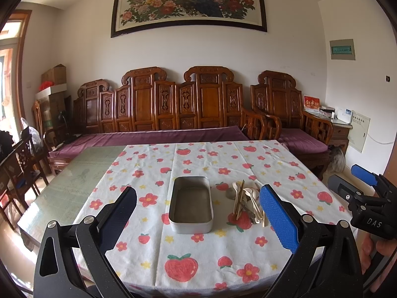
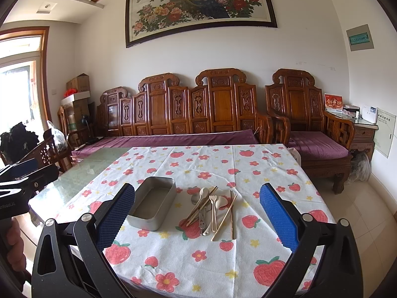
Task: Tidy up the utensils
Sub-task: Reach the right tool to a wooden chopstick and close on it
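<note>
both hand-held grippers, left and right, gape empty; utensils lie beyond, beside tin.

The left gripper is a black, speckled-finish frame of two triangular arms with cut-out windows, each joined by round silver screws. Its fingers carry blue pads with a fine dimpled grid. The right gripper is built alike, with blue textured pads at 3 and 9 o'clock. In the left wrist view, at 3 o'clock, its black body bears white letters "DAS". A bare hand grips its handle.
</note>
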The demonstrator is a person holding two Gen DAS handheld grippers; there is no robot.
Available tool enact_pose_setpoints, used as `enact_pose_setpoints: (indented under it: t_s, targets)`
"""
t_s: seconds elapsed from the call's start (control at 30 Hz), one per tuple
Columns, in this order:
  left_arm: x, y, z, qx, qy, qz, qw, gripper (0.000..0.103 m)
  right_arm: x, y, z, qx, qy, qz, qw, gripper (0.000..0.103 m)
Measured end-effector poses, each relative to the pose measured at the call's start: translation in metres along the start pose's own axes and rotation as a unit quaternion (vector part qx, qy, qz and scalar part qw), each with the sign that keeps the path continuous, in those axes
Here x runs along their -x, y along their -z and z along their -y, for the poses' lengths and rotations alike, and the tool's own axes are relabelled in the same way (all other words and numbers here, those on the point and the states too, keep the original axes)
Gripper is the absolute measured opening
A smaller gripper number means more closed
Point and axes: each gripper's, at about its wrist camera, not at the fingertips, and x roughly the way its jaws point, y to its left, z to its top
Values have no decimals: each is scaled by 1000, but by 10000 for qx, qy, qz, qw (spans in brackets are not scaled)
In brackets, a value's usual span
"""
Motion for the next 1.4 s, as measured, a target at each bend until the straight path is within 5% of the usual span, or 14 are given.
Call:
enact_pose_setpoints:
  t_s: [0.2, 0.87, 1.2, 1.4]
  targets:
    - [-20, 8, -3, -41, 68, -190, 9998, 96, -9, -7, 8, -83, -6, -88, 9999, 101]
    - [-134, 23, -13, -108, 332, -1006, 9943, 96, -129, 17, 41, 112, 496, -482, 9975, 101]
    - [-178, 31, 2, -222, 650, -1321, 9888, 96, -191, 57, 79, -74, 67, -1266, 9919, 101]
    - [-199, 39, 16, -245, 893, -1493, 9845, 96, -222, 82, 89, -20, -21, -1699, 9855, 81]
